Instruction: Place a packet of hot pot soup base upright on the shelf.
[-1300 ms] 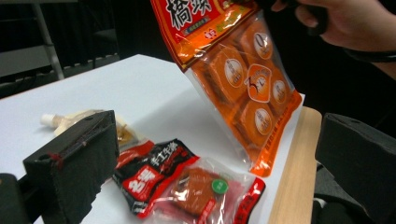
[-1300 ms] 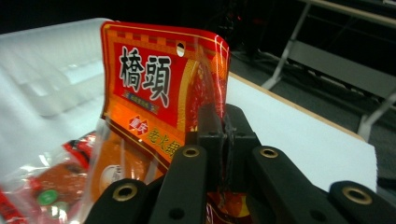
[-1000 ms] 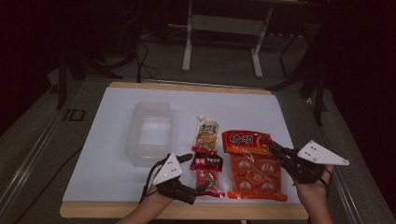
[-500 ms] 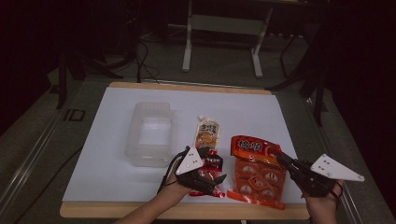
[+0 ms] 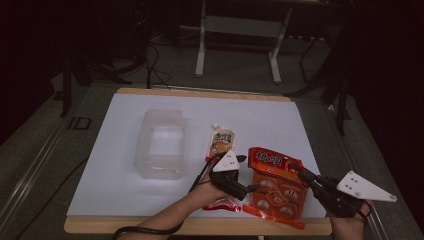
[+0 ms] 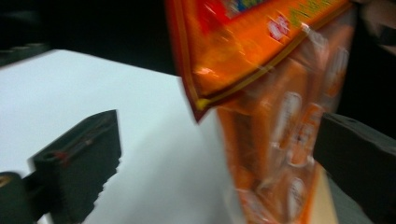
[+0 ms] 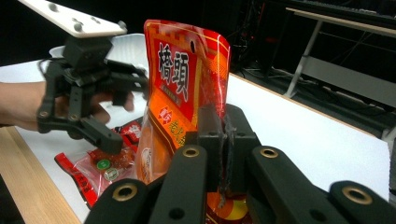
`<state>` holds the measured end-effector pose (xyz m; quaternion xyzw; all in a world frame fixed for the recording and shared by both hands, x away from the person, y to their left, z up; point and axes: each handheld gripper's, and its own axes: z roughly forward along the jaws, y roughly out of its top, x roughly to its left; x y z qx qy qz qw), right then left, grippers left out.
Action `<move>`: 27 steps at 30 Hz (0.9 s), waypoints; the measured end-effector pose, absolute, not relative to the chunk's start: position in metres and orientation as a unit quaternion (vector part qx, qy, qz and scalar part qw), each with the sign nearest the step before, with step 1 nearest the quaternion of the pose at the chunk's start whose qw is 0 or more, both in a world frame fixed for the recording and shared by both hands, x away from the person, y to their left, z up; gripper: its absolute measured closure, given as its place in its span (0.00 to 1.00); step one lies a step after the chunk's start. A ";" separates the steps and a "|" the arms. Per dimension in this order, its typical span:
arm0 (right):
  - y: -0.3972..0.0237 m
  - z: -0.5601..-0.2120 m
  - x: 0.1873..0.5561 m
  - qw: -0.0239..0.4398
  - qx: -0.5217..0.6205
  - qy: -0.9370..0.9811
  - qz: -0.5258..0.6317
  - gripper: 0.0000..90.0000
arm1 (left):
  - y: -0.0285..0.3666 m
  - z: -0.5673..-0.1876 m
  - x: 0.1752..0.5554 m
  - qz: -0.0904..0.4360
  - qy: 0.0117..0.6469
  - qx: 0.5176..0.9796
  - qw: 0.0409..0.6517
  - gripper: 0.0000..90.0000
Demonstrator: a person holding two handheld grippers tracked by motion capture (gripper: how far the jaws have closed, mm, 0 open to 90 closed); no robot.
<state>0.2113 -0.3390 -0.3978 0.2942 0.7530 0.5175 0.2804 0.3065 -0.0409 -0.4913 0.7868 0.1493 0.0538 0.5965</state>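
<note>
A large orange snack bag [image 5: 274,186] is tipped up on its edge near the table's front. My right gripper [image 5: 302,174] is shut on its right edge; in the right gripper view the jaws [image 7: 224,135] pinch the bag [image 7: 182,74] so its printed face stands upright. My left gripper [image 5: 248,173] is open right beside the bag's left side. In the left gripper view the bag [image 6: 280,116] hangs between the spread jaws of the left gripper [image 6: 219,163], closer to the right one. The left gripper [image 7: 127,114] hovers over a small red packet [image 7: 100,163].
A clear plastic container [image 5: 160,144] stands left of centre on the white table [image 5: 115,190]. A sauce pouch [image 5: 221,140] lies just behind the left gripper. The small red packet [image 5: 222,204] lies by the wooden front edge [image 5: 150,225]. Dark stands and cables lie beyond the table.
The left gripper has moved right, from beside the red packet to the bag's left side. The right gripper has tipped the bag up from lying flat and drawn it slightly toward the front.
</note>
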 end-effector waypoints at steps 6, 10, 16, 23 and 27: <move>-0.336 -0.396 0.213 0.278 0.290 0.754 0.519 0.98 | -0.050 -0.498 0.318 0.021 0.127 0.786 0.604 0.17; -0.335 -0.395 0.214 0.278 0.289 0.755 0.519 0.98 | -0.058 -0.499 0.324 -0.024 0.115 0.779 0.616 0.24; -0.334 -0.395 0.215 0.279 0.288 0.755 0.518 0.98 | -0.064 -0.498 0.322 -0.051 0.090 0.780 0.617 0.51; -0.337 -0.397 0.219 0.277 0.303 0.749 0.520 0.97 | -0.064 -0.495 0.321 -0.066 0.078 0.783 0.614 0.76; -0.341 -0.399 0.224 0.272 0.313 0.747 0.520 0.97 | -0.065 -0.490 0.319 -0.060 0.071 0.790 0.606 0.79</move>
